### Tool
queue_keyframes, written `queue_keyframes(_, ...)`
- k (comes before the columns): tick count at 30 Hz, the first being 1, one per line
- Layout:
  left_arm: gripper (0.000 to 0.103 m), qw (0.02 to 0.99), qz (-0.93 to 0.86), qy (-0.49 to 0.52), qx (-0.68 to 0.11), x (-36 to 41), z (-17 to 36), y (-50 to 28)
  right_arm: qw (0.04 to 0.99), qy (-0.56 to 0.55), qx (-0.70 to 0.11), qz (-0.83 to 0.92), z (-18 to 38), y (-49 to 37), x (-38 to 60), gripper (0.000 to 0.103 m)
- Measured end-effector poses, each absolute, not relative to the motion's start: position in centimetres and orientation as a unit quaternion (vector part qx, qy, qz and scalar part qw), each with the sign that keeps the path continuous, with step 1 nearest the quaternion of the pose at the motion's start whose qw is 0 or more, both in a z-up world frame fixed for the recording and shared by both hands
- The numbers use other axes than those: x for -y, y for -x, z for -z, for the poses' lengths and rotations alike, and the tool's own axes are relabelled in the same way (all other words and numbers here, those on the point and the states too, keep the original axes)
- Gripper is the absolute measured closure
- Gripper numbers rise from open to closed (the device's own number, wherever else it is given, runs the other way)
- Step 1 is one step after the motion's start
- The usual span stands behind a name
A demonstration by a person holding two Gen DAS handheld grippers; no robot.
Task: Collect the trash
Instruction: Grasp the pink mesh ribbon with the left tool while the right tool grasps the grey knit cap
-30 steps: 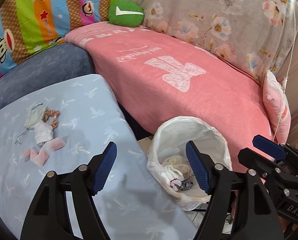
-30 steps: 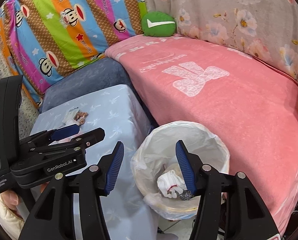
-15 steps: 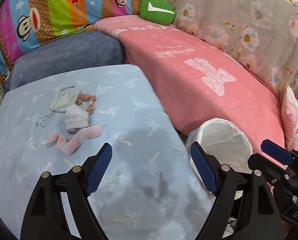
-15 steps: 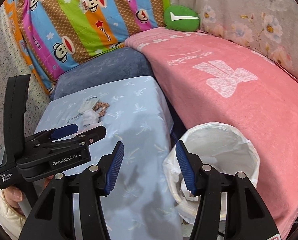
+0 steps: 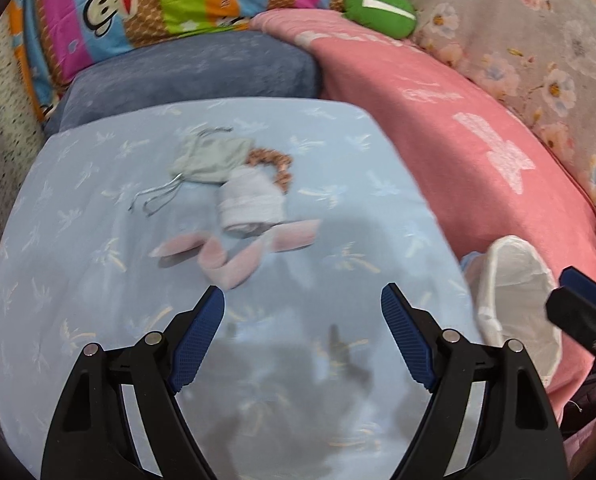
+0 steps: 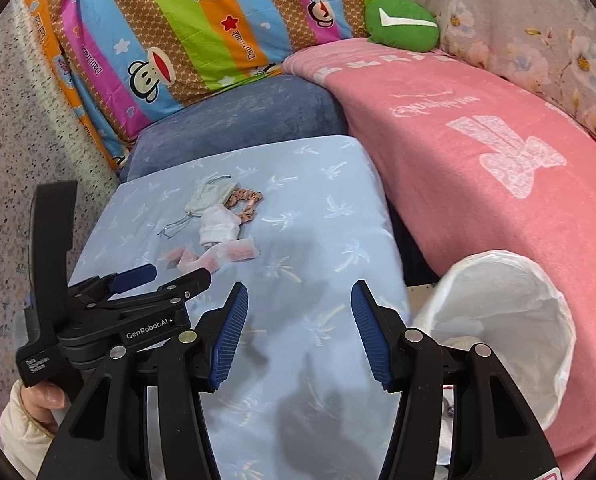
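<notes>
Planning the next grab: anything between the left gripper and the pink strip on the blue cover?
Nothing visible. The left gripper is open above bare blue cover, with the pink strip just ahead of its fingertips. The white roll lies beyond the strip, not in the way.

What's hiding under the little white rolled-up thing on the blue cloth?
The white roll lies on the pink strip and part of the grey pouch. Anything else beneath it is covered.

left gripper reads "genrobot.ai", "data acquisition system"; striped monkey cushion reads "captain", "paul frank".
</notes>
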State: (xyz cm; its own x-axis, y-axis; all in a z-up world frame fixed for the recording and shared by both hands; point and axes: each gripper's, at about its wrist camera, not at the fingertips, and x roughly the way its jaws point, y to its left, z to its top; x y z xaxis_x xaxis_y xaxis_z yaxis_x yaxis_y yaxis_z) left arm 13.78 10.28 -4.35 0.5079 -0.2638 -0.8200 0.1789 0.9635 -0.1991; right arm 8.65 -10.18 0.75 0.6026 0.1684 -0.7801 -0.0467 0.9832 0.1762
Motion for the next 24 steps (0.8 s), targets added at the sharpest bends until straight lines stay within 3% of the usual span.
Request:
queue_keyframes(8,0.029,0.855,0.114,0.063,-0.503,-13.4,8.2,-16.2,0.877,-0.085,-0.465,-0.084,2.2,-13.5,7.2,0.050)
queue_keyframes(12,0.042,0.847,0.131,0.071,-0.510,-13.7,9.3,-17.7,0.873,-0.088,-0.470,-0.097,3.5,-16.7,4.8,0.050)
queue_keyframes(14,0.054,0.841,0.142,0.076,-0.517,-13.9,9.8,-18.4,0.871,-0.092,-0.472,-0.105,4.1,-18.2,3.6,0.050)
queue_keyframes(16,0.075,0.834,0.151,0.082,-0.524,-14.2,10.2,-18.8,0.865,-0.096,-0.480,-0.115,5.0,-20.1,2.1,0.049)
queue_keyframes(18,0.082,0.830,0.159,0.089,-0.527,-14.8,10.4,-18.9,0.860,-0.096,-0.488,-0.117,5.9,-21.6,0.7,0.049)
queue_keyframes(24,0.085,0.836,0.157,0.097,-0.517,-16.7,9.8,-18.4,0.845,-0.094,-0.511,-0.126,9.2,-24.7,-2.1,0.050)
